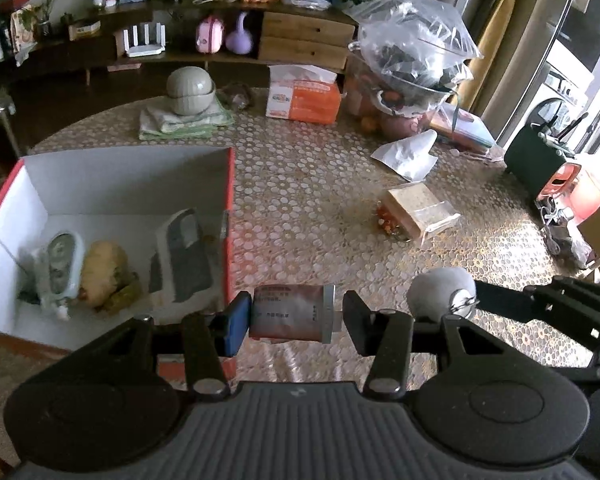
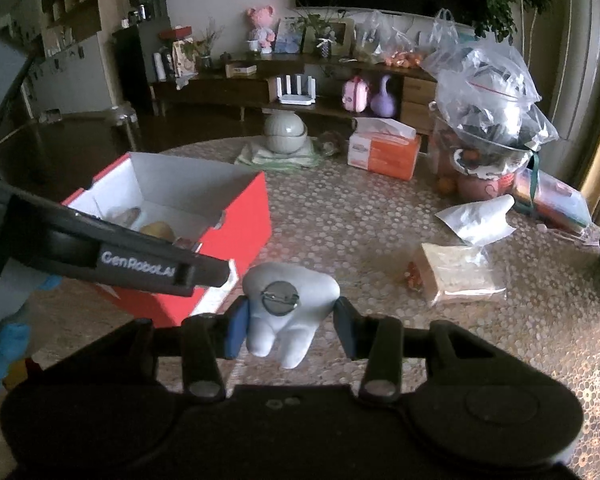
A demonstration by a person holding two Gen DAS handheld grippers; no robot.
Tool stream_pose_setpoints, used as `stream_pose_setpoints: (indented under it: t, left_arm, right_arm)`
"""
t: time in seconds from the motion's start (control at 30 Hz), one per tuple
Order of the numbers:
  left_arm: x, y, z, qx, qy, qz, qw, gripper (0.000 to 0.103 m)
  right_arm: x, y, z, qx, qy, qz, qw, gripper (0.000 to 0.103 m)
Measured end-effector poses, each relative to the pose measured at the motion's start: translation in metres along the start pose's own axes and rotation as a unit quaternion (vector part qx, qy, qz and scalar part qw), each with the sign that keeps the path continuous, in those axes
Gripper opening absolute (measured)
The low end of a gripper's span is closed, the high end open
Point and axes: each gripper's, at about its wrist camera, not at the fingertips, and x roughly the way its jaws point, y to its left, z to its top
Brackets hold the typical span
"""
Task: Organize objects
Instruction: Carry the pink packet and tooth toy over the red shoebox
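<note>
Your left tongs (image 1: 292,316) are clenched on a small reddish packet (image 1: 290,312), held just off the near right corner of the red box (image 1: 230,216). Your right tongs (image 2: 290,326) grasp a white tooth-shaped toy (image 2: 288,316) by its sides — above the desk (image 2: 340,220), right of the box. Inside the box: a phone handset (image 1: 186,252), a potato (image 1: 104,270).

An orange tissue box (image 1: 302,100) sits near stacked bowls (image 1: 191,90) on folded cloth (image 1: 184,122).
</note>
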Motion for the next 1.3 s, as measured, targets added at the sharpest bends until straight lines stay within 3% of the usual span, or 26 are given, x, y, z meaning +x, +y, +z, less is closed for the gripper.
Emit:
stream_pose_setpoints:
  t: [0.67,1.3]
  left_arm:
    - [-0.042,0.098,-0.009,-0.021,-0.018,0.043,0.9987,0.049]
    - [-0.020,0.186,0.005,-0.061,-0.007,0.099,0.9932,0.049]
  right_arm:
    - [0.010,0.068,0.023,-0.046,-0.003,0.019,0.999,0.045]
    - [0.078,0.117,0.047,-0.079,0.023,0.013,0.997,0.045]
